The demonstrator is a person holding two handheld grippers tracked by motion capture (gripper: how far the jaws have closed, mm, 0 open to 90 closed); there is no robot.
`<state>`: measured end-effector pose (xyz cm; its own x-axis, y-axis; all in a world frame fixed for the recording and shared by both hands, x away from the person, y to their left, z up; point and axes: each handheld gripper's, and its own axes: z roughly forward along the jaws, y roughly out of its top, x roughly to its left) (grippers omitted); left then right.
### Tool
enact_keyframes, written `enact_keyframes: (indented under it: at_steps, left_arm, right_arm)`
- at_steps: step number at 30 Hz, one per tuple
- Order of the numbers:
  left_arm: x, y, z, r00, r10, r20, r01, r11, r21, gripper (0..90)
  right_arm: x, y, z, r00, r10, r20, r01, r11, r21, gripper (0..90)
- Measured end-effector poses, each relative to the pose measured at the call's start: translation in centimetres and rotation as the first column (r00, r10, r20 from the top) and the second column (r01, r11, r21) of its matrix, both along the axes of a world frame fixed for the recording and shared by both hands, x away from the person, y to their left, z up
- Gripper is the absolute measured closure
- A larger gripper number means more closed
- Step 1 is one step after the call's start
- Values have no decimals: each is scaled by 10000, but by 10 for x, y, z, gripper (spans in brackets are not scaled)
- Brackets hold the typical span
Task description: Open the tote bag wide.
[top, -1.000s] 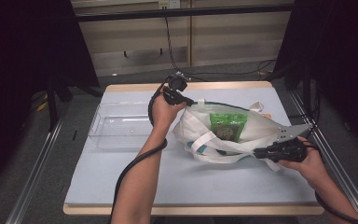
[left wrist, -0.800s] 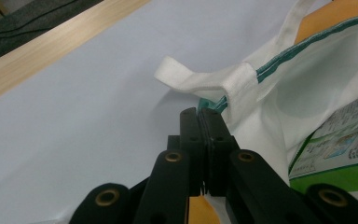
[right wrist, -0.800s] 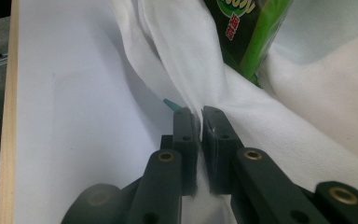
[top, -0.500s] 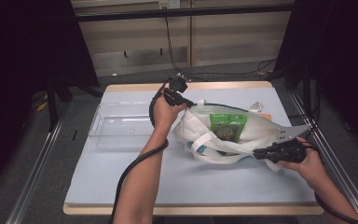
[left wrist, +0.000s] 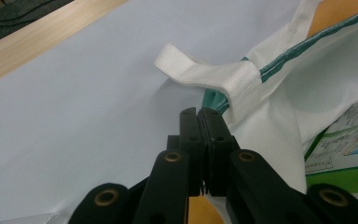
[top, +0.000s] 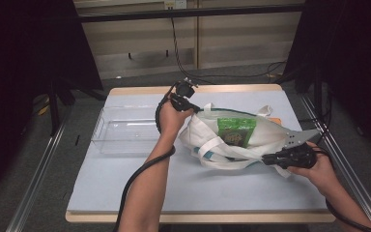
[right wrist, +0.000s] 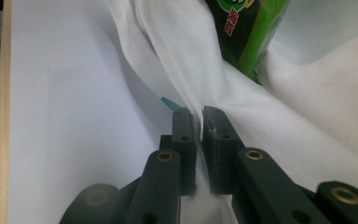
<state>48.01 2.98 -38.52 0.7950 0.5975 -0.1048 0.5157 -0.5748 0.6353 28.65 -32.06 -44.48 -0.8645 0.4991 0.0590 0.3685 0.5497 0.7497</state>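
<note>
A white tote bag (top: 270,137) with teal trim lies open on the table, and a green snack packet (top: 235,131) sits in its mouth. My left gripper (top: 195,108) is at the bag's far left corner. In the left gripper view it (left wrist: 201,116) is shut on the bag's teal-edged rim, just below a white handle loop (left wrist: 200,70). My right gripper (top: 266,159) is at the bag's near side, and in the right gripper view it (right wrist: 199,119) is shut on a fold of the white cloth (right wrist: 186,56). The green packet (right wrist: 244,28) lies just beyond it.
A clear plastic bin (top: 125,130) stands on the light blue table top (top: 140,188) left of the bag, close to my left forearm. The table has a wooden rim (top: 140,90). Metal rails run along both sides on the floor.
</note>
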Motion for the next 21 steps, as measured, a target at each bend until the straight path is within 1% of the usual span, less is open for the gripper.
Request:
enact_keyframes:
  at_steps: [1, 2, 3, 4, 6, 8, 9, 10, 11, 13, 15, 16, 17, 18, 19, 20, 21]
  left_arm:
    - [0, 1, 1, 9999, -120, 29, 120, 9999, 123, 883]
    - [0, 1, 2, 9999, -108, -16, 108, 9999, 64, 882]
    - [-1, 1, 2, 10000, -86, 42, 86, 10000, -1, 880]
    - [-1, 2, 3, 9999, -124, 15, 124, 9999, 43, 877]
    - [-2, 3, 5, 9998, -183, 9, 183, 9998, -99, 867]
    - [-2, 3, 8, 9996, -270, -15, 270, 9996, -108, 829]
    - [-3, 3, 9, 9997, -245, -39, 244, 9995, -195, 827]
    - [-3, 4, 11, 9994, -356, -57, 355, 9993, -129, 817]
    - [-4, 4, 12, 9992, -388, -27, 388, 9990, -223, 799]
    - [-6, 3, 15, 9991, -423, 44, 424, 9989, -207, 780]
    - [-9, 3, 19, 9989, -471, 52, 472, 9987, -217, 769]
    - [-9, 3, 21, 9987, -508, 101, 510, 9984, -245, 766]
    - [-10, 3, 23, 9986, -517, 54, 518, 9984, -217, 757]
    - [-11, 3, 24, 9987, -495, 89, 498, 9983, -298, 745]
    - [-12, 3, 25, 9982, -587, 108, 590, 9978, -296, 742]
    - [-13, 3, 27, 9986, -499, 171, 505, 9981, -359, 742]
    - [-13, 4, 29, 9982, -568, 207, 575, 9978, -319, 741]
  right_arm:
    - [0, 0, 0, 10000, -1, -7, 1, 10000, -13, 829]
    - [0, 0, 1, 10000, -29, -20, 29, 10000, -4, 827]
    - [0, 0, 1, 10000, -1, -15, 1, 10000, 3, 821]
    - [1, 0, 1, 10000, -60, -30, 60, 10000, 2, 817]
    - [1, 0, 2, 10000, -47, -3, 47, 10000, -21, 812]
    - [1, 0, 4, 9999, -125, 6, 125, 9999, -23, 796]
    - [1, 0, 5, 9999, -102, -4, 102, 9999, -46, 794]
    - [1, 1, 7, 9999, -113, 46, 113, 9999, -75, 788]
    - [2, 1, 8, 9999, -134, 30, 135, 9999, -95, 775]
    - [2, 0, 10, 9998, -185, 49, 185, 9998, -110, 749]
    - [2, 1, 13, 9993, -341, 135, 343, 9993, -141, 702]
    - [2, 1, 14, 9991, -407, 133, 409, 9990, -156, 699]
    - [3, 0, 15, 9992, -378, 134, 380, 9992, -121, 697]
    - [3, 0, 16, 9989, -448, 122, 450, 9989, -118, 681]
    - [4, -1, 17, 9987, -502, 74, 502, 9987, -82, 669]
    - [4, -1, 18, 9986, -516, 115, 517, 9986, -143, 667]
    - [4, -1, 20, 9986, -509, 137, 511, 9985, -197, 662]
